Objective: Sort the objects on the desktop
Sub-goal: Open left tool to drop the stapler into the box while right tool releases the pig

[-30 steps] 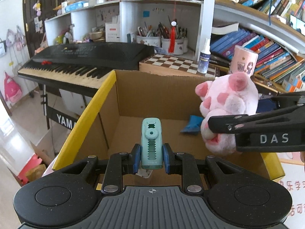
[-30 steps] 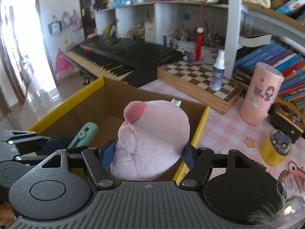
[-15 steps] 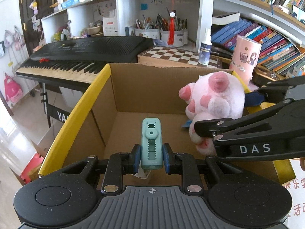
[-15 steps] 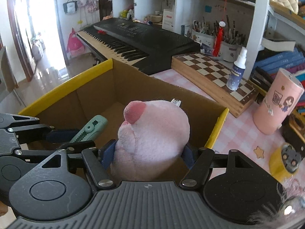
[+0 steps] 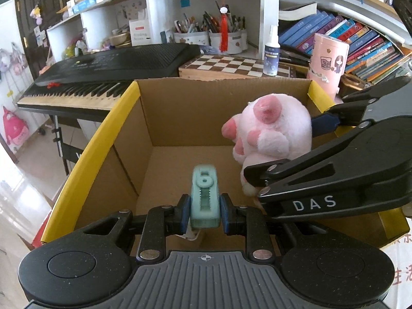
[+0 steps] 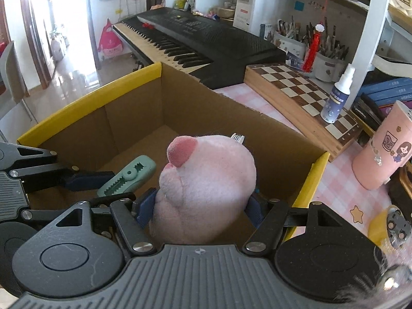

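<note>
two grippers are hovering over the cardboard box (image 5: 164,118): left gripper (image 5: 205,212) clamping the teal cutter (image 5: 205,200), right gripper (image 6: 199,209) squeezing the pink plush (image 6: 206,188).

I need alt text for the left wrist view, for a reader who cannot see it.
The left gripper holds a small teal utility knife above an open cardboard box with yellow edges. Beside it, the right gripper holds a pink plush toy over the same box. A keyboard and chessboard stand behind.
</note>
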Action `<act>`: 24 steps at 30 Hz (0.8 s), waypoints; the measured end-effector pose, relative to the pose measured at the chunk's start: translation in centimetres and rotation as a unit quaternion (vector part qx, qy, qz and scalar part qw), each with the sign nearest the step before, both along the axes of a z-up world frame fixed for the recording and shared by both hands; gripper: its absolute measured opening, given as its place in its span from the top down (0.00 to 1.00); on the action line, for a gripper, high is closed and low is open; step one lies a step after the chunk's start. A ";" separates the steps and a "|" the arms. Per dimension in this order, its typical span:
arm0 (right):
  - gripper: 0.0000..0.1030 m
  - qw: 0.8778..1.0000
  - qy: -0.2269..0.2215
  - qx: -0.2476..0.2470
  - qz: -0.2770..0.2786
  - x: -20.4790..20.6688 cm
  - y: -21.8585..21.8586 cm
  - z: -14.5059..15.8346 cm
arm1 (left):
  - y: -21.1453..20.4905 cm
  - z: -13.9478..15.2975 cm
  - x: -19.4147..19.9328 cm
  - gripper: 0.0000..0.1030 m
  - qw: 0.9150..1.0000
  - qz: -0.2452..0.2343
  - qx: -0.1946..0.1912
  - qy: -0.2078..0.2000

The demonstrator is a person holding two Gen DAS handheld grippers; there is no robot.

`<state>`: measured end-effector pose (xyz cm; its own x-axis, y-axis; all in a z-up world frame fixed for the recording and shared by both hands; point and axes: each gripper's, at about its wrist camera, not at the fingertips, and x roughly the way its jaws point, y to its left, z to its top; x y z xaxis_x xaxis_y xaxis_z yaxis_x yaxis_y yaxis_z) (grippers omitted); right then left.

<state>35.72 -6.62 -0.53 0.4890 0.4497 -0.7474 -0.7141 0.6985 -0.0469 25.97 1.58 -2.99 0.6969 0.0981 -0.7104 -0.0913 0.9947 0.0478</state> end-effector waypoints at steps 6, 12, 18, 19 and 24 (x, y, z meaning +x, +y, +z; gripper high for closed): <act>0.33 1.000 0.004 -0.012 0.007 0.2 0.4 -0.1 | 0.0 -0.1 0.0 0.77 1.000 -0.002 -0.001 -0.001; 0.33 1.000 0.004 -0.013 0.008 0.2 0.4 -0.1 | 0.0 -0.1 -0.1 0.76 1.000 -0.002 0.000 -0.002; 0.30 1.000 0.003 -0.012 0.004 0.2 0.3 0.0 | 0.0 0.0 -0.4 0.71 1.000 0.003 0.006 -0.006; 0.30 1.000 0.002 -0.012 0.002 0.2 0.3 0.0 | 0.0 0.1 -0.5 0.68 1.000 0.005 0.008 -0.007; 0.31 1.000 -0.011 -0.006 -0.004 -0.4 0.1 0.2 | 0.3 0.6 -1.2 0.53 1.000 0.013 0.015 -0.020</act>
<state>35.36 -6.52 -0.33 0.5092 0.4364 -0.7418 -0.7073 0.7033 -0.0718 24.81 1.90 -2.35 0.7217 0.1377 -0.6783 -0.1203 0.9901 0.0730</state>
